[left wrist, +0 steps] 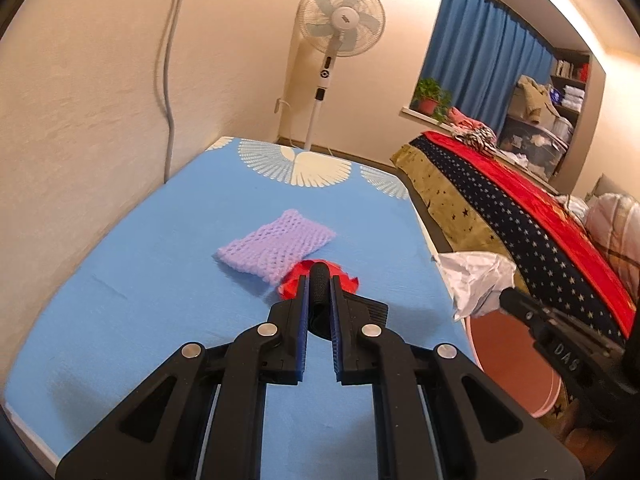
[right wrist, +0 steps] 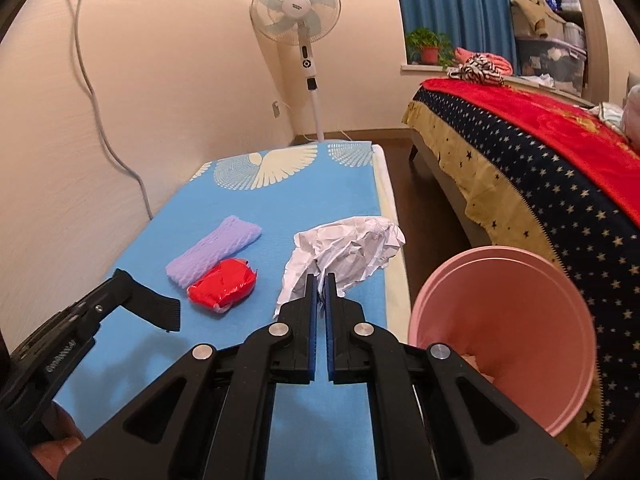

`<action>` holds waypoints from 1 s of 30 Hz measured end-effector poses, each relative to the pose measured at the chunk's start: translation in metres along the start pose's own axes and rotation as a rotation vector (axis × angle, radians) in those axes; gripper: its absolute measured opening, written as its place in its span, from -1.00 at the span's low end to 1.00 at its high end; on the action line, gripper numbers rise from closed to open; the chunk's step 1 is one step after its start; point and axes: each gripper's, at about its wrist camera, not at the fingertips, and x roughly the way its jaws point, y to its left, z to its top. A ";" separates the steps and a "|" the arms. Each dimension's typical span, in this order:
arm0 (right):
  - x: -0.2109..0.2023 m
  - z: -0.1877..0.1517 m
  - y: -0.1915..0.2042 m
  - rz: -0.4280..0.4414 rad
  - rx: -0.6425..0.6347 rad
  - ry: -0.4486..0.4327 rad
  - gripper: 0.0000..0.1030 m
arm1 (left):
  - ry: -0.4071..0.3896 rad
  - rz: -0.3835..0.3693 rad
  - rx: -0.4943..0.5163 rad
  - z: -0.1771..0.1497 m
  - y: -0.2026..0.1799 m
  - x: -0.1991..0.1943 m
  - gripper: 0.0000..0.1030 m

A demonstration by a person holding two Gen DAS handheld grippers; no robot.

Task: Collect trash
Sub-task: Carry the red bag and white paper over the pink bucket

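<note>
Standing fan (right wrist: 296, 12) at 12 o'clock by the wall, potted plant (right wrist: 428, 46) on the sill at 1, blue curtain (right wrist: 460, 4) behind, star-patterned bed cover (right wrist: 540, 168) at 3.

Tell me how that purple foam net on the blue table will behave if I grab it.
The purple foam net looks open-meshed, so probably very light and squashy. It lies limp and flattened, so it would likely flop and bend. Unlikely to roll.

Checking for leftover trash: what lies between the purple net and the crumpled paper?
The red wrapper, touching the purple net; then bare blue cover to the paper, in the right wrist view.
</note>
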 end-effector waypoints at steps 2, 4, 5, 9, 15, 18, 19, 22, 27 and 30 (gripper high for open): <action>-0.008 0.000 -0.002 -0.003 0.001 -0.007 -0.93 | 0.006 -0.004 0.009 -0.003 -0.003 -0.002 -0.81; -0.016 -0.001 -0.004 -0.009 -0.004 -0.015 -0.93 | 0.010 -0.008 0.007 -0.004 -0.003 -0.004 -0.81; -0.020 -0.001 -0.005 -0.012 -0.007 -0.018 -0.93 | 0.012 -0.011 0.003 -0.005 -0.004 -0.005 -0.81; -0.034 -0.004 -0.007 -0.026 -0.022 -0.025 -0.93 | 0.014 -0.030 0.006 -0.007 -0.010 -0.008 -0.81; -0.053 -0.005 -0.016 -0.045 -0.014 -0.047 -0.93 | 0.018 -0.052 0.041 -0.010 -0.025 -0.011 -0.81; -0.059 -0.005 -0.022 -0.056 -0.009 -0.055 -0.93 | 0.020 -0.061 0.048 -0.011 -0.031 -0.012 -0.81; -0.061 -0.005 -0.024 -0.061 -0.007 -0.058 -0.93 | 0.021 -0.063 0.050 -0.011 -0.032 -0.012 -0.81; -0.066 -0.004 -0.028 -0.070 -0.001 -0.065 -0.93 | 0.021 -0.071 0.054 -0.012 -0.037 -0.013 -0.81; -0.071 -0.004 -0.034 -0.082 0.001 -0.071 -0.93 | 0.022 -0.086 0.067 -0.014 -0.046 -0.012 -0.81; -0.074 -0.004 -0.038 -0.090 0.004 -0.076 -0.93 | 0.023 -0.093 0.067 -0.014 -0.050 -0.012 -0.81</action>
